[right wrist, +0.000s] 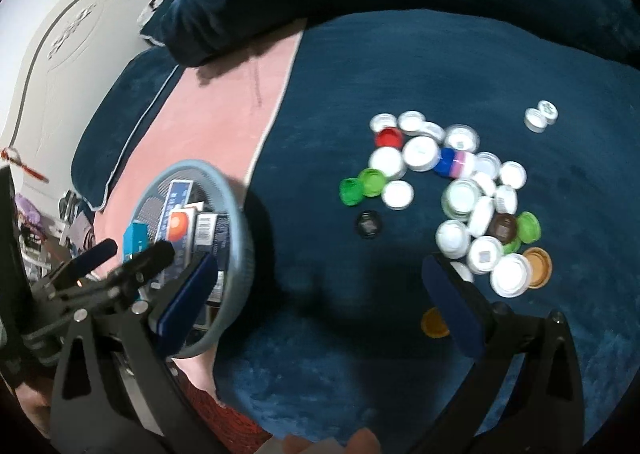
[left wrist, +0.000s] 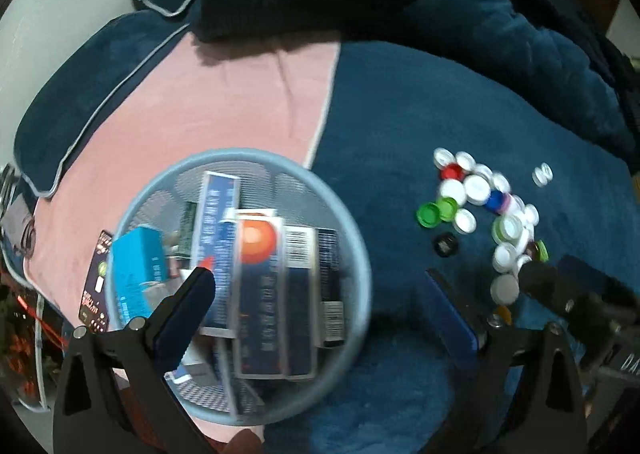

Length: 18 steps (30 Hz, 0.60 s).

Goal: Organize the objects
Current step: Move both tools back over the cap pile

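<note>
The left tongs (left wrist: 320,286) are wide open and hold nothing; they hover over a round light-blue mesh basket (left wrist: 352,221) that stands on the bed, on the pink blanket (left wrist: 224,101) at its border with the dark blue blanket (left wrist: 420,101). Inside the basket lie several flat cartons, among them a dark blue box with an orange circle (left wrist: 258,250) and a light blue box (left wrist: 138,274). The right tongs (right wrist: 316,286) are also wide open and empty, above the dark blue blanket, between the basket and a loose pile of bottle caps (right wrist: 452,181). Most caps are white; there are also a red cap (right wrist: 389,137), some green caps, a black cap (right wrist: 368,224) lying apart near the pile, and two white caps (right wrist: 541,115) farther away.
</note>
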### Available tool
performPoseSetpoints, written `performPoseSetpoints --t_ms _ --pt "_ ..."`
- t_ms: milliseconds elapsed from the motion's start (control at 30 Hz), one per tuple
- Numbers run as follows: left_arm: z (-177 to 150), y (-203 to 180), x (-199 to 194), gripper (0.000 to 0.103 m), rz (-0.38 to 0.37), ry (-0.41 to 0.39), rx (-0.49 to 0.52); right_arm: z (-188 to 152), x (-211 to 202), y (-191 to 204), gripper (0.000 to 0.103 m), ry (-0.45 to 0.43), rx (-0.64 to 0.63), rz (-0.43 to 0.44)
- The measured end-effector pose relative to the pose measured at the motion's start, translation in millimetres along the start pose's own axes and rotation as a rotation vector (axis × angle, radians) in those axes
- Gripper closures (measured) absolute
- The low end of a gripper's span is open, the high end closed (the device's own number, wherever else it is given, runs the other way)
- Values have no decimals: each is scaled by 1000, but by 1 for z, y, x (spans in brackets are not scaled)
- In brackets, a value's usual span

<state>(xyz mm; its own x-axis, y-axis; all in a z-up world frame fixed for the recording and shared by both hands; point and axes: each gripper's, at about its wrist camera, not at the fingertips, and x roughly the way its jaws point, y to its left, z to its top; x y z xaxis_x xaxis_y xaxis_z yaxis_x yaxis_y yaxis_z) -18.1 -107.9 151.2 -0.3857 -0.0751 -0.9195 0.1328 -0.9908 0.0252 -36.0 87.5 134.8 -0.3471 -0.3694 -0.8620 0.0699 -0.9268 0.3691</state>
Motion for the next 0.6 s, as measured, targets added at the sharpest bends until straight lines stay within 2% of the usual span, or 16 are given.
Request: performPoseSetpoints --t_ms 200,400,500,600 --pt "4 -40 12 1 -59 28 77 9 -11 -44 0 -1 96 -17" --pt "9 -60 33 1 -77 62 75 18 -24 -87 0 -9 200 -28" --pt "3 -70 43 1 -85 96 82 15 -21 -104 0 24 216 -58" --pt "-5 -82 50 1 -98 116 101 5 -5 -120 0 102 220 -73"
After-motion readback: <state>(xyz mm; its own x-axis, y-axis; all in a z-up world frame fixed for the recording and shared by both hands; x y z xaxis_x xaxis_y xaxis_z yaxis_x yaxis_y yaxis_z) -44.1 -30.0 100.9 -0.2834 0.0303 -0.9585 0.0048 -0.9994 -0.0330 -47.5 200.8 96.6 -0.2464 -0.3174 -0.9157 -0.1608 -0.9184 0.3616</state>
